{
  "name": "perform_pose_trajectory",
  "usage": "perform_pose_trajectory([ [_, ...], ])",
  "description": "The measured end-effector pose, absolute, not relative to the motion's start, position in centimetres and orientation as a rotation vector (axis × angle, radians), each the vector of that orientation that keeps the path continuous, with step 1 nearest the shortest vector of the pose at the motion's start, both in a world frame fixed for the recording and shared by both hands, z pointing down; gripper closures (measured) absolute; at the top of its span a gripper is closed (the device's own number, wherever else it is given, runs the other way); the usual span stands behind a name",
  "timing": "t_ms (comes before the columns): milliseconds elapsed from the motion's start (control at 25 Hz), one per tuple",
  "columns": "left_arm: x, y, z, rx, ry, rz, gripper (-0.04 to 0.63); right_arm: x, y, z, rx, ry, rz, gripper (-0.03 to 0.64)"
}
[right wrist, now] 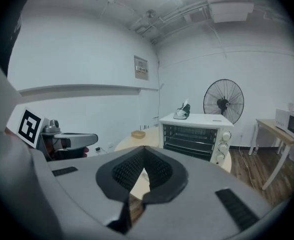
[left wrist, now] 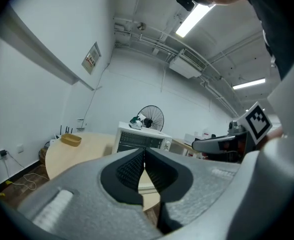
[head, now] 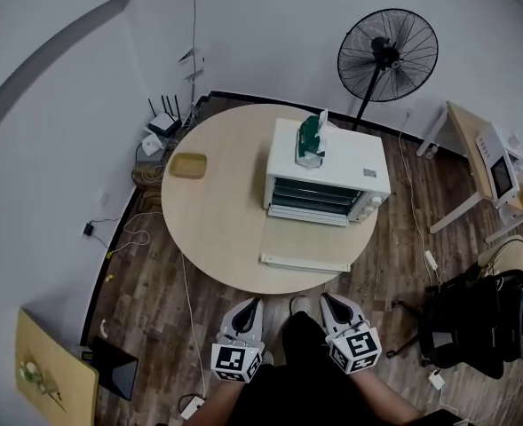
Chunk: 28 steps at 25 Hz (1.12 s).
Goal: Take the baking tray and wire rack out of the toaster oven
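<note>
A white toaster oven (head: 328, 162) stands on the far right part of a round wooden table (head: 217, 220). Its door (head: 304, 262) lies folded down toward me. Wire shelves (right wrist: 189, 140) show in the dark inside; I cannot pick out a tray among them. My left gripper (head: 254, 303) and right gripper (head: 325, 297) hover side by side just off the table's near edge, well short of the oven. Both are shut with nothing between the pads, as the left gripper (left wrist: 145, 152) and right gripper (right wrist: 144, 149) show in their own views.
A green and white iron-like object (head: 313, 138) rests on top of the oven. A small yellow dish (head: 188, 165) sits on the table's left. A black standing fan (head: 386, 54) is behind, a microwave (head: 499, 169) on a side desk right, cables and routers (head: 162, 122) on the floor.
</note>
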<state>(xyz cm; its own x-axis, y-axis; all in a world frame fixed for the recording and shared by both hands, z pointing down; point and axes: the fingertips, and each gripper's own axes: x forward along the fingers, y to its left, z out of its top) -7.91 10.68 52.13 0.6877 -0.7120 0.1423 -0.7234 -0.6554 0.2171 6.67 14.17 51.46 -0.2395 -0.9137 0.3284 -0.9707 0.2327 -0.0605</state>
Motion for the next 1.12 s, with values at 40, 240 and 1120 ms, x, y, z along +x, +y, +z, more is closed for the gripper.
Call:
perform_pose_trajectory([
  [40, -7.7, 9.9, 52.2, 2.633, -1.168, 0.071, 0.575, 7.5, 13.2, 51.4, 1.783, -2.284, 0.368, 0.617],
  [240, -6.0, 5.0, 51.9, 2.584, -1.241, 0.100, 0.575, 11.8, 8.8, 51.4, 1.812, -2.293, 0.378, 0.617],
  [1120, 7.0, -11.1, 55.8, 2.432, -1.218, 0.201, 0.574, 23.6, -6.1, 53.6, 1.642, -2.356, 0.301, 0.617],
])
